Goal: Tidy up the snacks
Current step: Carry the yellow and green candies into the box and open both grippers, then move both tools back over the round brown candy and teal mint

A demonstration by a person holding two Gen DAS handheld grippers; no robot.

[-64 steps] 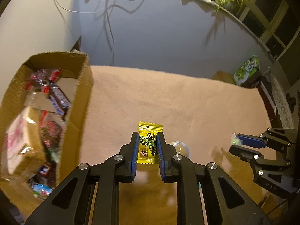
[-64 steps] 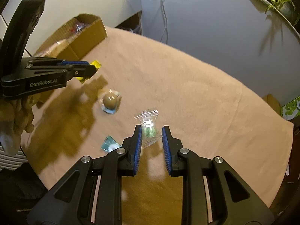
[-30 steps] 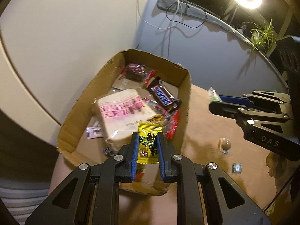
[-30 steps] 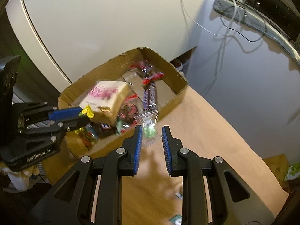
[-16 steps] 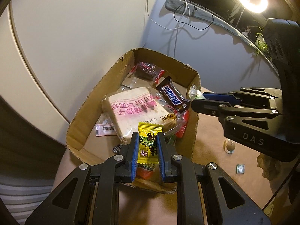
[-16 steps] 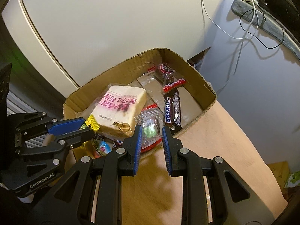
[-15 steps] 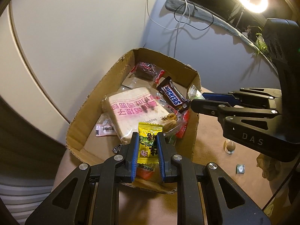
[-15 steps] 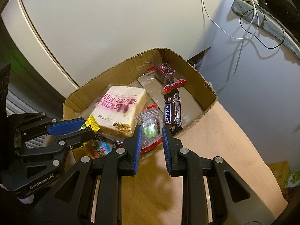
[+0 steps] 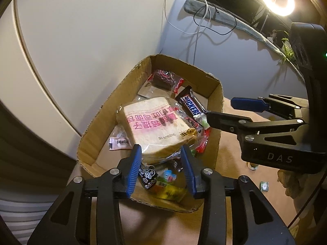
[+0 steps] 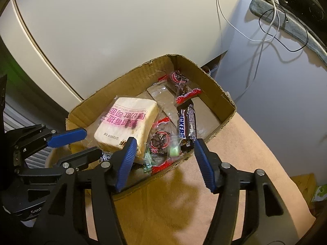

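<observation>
Above the near end of the cardboard box point(image 9: 216, 143), my left gripper point(image 9: 161, 170) has its jaws opening with nothing pressed between them. Below it, the yellow candy packet point(image 9: 170, 190) is a blur inside the box. My right gripper point(image 10: 165, 159) hangs over the box's point(image 10: 224, 96) table-side wall, its jaws opening too. Its clear packet with the green candy point(image 10: 173, 150) is blurred just beneath, free of the pads. Inside the box lie a bagged bread slice point(image 9: 155, 126), a Snickers bar point(image 10: 187, 122) and several other wrapped snacks. Each wrist view shows the other gripper: right gripper point(image 9: 222, 110), left gripper point(image 10: 87, 143).
The box stands at the edge of a table with a tan cloth point(image 10: 235, 163), against a white wall. A round wrapped candy point(image 9: 252, 165) and a small green packet point(image 9: 264, 185) lie on the cloth right of the box. Cables hang on the wall behind.
Both grippers have opened over the box. The yellow packet has dropped out of the left one and the green candy packet out of the right one.
</observation>
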